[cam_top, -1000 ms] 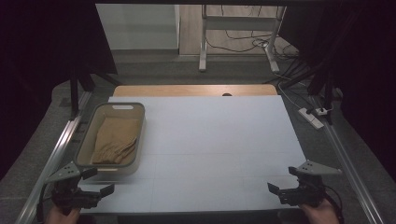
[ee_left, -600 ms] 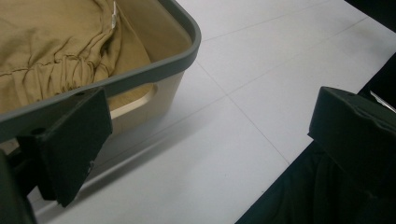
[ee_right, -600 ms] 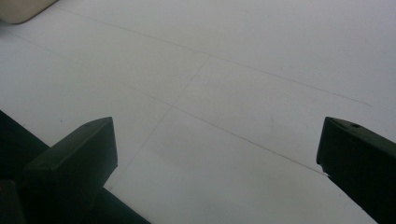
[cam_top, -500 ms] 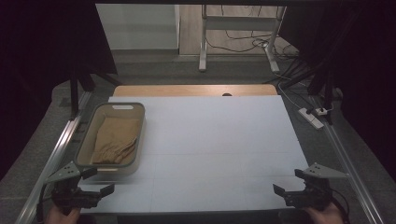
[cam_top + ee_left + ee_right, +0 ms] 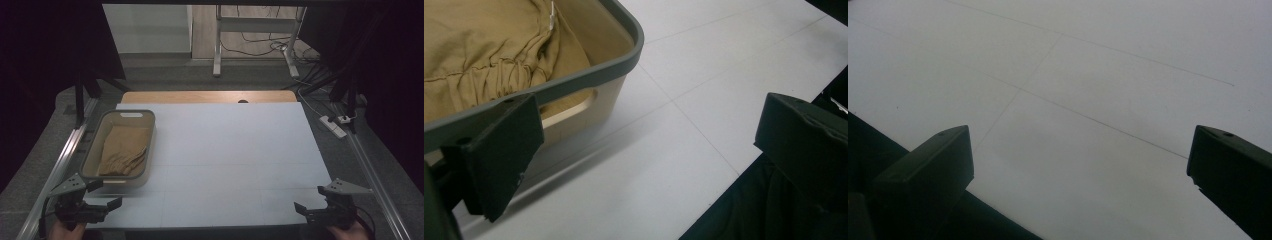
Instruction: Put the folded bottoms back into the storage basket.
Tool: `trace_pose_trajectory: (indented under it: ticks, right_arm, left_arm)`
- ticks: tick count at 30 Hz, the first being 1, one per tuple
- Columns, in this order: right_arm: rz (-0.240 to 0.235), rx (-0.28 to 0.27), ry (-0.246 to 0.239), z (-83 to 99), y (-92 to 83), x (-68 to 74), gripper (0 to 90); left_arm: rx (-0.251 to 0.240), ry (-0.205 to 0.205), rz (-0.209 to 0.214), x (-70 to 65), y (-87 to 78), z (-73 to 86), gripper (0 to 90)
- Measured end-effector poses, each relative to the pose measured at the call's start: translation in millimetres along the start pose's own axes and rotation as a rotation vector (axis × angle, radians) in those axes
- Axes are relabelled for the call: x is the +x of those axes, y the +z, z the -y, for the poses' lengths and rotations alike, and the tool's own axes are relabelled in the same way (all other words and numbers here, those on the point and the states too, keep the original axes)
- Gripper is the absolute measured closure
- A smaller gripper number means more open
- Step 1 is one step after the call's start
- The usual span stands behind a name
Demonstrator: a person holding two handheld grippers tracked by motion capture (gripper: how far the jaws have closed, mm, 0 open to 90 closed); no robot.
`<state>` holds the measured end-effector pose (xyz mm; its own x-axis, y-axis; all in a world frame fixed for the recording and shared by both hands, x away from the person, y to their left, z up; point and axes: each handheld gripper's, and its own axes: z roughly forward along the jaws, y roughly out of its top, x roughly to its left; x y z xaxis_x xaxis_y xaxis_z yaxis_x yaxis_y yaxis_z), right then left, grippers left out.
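Note:
A beige bin with a grey rim (image 5: 92, 150) stands on the left part of the white table (image 5: 230, 150). In it lies a crumpled tan cloth (image 5: 122, 150), seen close up in the left gripper view (image 5: 479, 55). My left gripper (image 5: 102, 195) is at the table's front left corner, just in front of the bin, open with nothing between its jaws (image 5: 649, 165). At the front right corner my right gripper (image 5: 307, 207) is open too, over bare table (image 5: 1078, 160).
A wooden strip (image 5: 210, 96) runs along the table's far edge. Metal rails (image 5: 60, 165) flank both sides. A power strip (image 5: 334, 126) lies on the floor at the right, with a desk frame and cables (image 5: 250, 45) beyond.
My right gripper has drawn back a little toward the front right corner. The left gripper has barely moved.

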<state>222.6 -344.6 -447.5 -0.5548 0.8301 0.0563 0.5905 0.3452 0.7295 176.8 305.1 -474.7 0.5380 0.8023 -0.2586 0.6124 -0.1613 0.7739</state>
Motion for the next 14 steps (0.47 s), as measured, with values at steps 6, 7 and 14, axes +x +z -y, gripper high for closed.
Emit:
trace_pose_trajectory:
  ticks: [6,7,14]
  right_arm:
    - [-0.012,0.03,0.011,1.8,2.0,-0.4,0.0]
    - [-0.012,0.037,0.011,1.8,2.5,-0.2,0.0]
    - [-0.008,0.083,-0.016,1.5,6.8,2.4,0.0]
  left_arm:
    - [0.01,0.003,-0.008,-0.3,0.3,-0.2,0.0]
    - [0.01,0.004,-0.008,-0.3,0.2,-0.2,0.0]
    - [0.01,0.004,-0.007,-0.8,0.9,-1.2,0.1]
